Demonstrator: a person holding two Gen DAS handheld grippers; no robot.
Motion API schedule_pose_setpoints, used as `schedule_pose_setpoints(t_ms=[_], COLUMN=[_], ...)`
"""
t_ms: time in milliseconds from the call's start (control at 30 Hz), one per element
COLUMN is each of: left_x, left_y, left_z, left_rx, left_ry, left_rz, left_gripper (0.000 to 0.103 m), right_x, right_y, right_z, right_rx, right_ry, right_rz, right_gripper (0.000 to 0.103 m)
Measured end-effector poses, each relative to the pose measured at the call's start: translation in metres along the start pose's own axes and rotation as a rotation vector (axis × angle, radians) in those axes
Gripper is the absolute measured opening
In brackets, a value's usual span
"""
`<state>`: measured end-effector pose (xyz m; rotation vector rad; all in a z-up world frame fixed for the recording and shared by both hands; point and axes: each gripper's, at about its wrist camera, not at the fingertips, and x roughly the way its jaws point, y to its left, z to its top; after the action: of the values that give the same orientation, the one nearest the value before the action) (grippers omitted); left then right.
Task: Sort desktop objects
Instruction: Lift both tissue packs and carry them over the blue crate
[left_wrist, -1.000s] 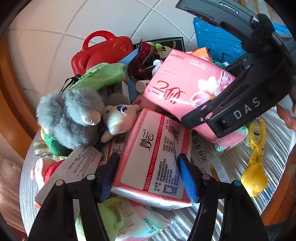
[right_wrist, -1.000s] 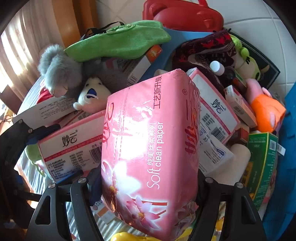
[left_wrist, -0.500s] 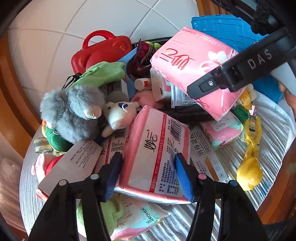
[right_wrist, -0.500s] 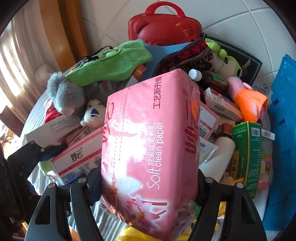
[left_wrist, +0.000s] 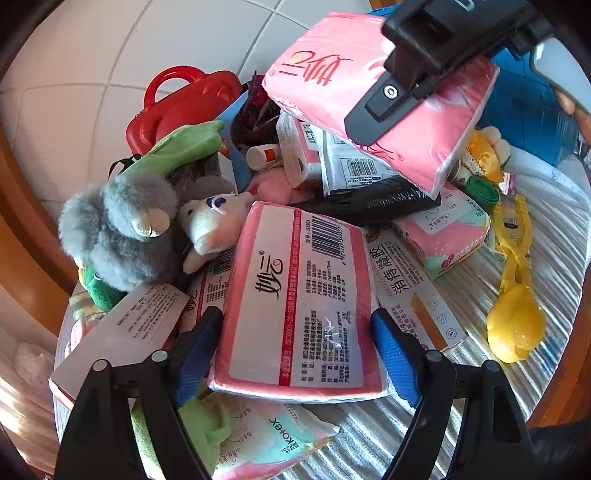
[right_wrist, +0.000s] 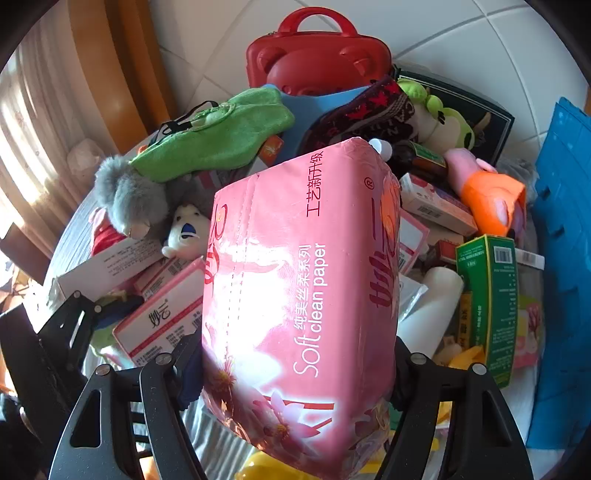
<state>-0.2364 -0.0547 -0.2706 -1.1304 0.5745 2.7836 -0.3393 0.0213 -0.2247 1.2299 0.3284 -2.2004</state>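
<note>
left gripper (left_wrist: 295, 354) sits low at the near edge of the heap, its blue pads just opened wide to either side of a pink-and-white tissue pack (left_wrist: 299, 302) and no longer pressing it; the pack lies flat on the pile, between the fingers but not held. right gripper (right_wrist: 295, 369) is clamped on a pink soft-paper pack (right_wrist: 303, 280), held clear above the clutter (seen from the left wrist it hangs over the far right of the heap).

judging by this, the sort is mid-step: one pack is lifted and waiting for a place, the other has been let go or is being re-gripped. the next move likely calls for carrying the raised pack to its spot, perhaps the blue crate (right_wrist: 561, 258) at the right, while the left closes squarely on the flat pack's long sides.

readable writing: "soft clean paper" on the raised pack, a barcode and "iso9001-2015" on the flat one, "kotex" on a mint-and-pink packet (left_wrist: 266, 439) nearest the camera. beyond lie a grey plush toy (left_wrist: 122, 221), a green cloth (left_wrist: 181, 147) and a red case (left_wrist: 184, 99) against the tiled wall.
</note>
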Motion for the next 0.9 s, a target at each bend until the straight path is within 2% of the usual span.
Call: schedule_pose_setpoints(t_ms=[67, 133, 200, 333, 433, 667, 900], left_x=[-0.007, -0.014, -0.015, -0.020, -0.031, -0.053, -0.085], left_y=[0.005, 0.019, 0.025, 0.019, 0.021, 0.027, 0.029], left_z=[0.001, 0.003, 0.004, 0.007, 0.012, 0.031, 0.068], left_rx=[-0.020, -0.088, -0.105, -0.065, -0.084, -0.053, -0.025], left_ry=[-0.022, -0.024, -0.018, -0.018, -0.050, -0.106, -0.201], left_rz=[-0.014, -0.058, -0.057, -0.033, -0.034, -0.008, 0.011], left_gripper=[0.062, 0.054, 0.053, 0.050, 0.049, 0.049, 0.049], right_x=[-0.005, -0.012, -0.019, -0.033, -0.043, -0.071, -0.113], right_y=[0.001, 0.001, 0.001, 0.001, 0.003, 0.002, -0.005], right_z=[0.001, 0.003, 0.005, 0.010, 0.011, 0.015, 0.012], right_rx=[0.002, 0.001, 0.005, 0.017, 0.023, 0.045, 0.082], right_ry=[-0.014, -0.035, -0.057, -0.097, -0.123, -0.193, -0.280], right_rz=[-0.002, -0.007, -0.009, -0.008, -0.008, -0.020, -0.056], right_gripper=[0.074, 0.074, 0.074, 0.074, 0.074, 0.074, 0.074])
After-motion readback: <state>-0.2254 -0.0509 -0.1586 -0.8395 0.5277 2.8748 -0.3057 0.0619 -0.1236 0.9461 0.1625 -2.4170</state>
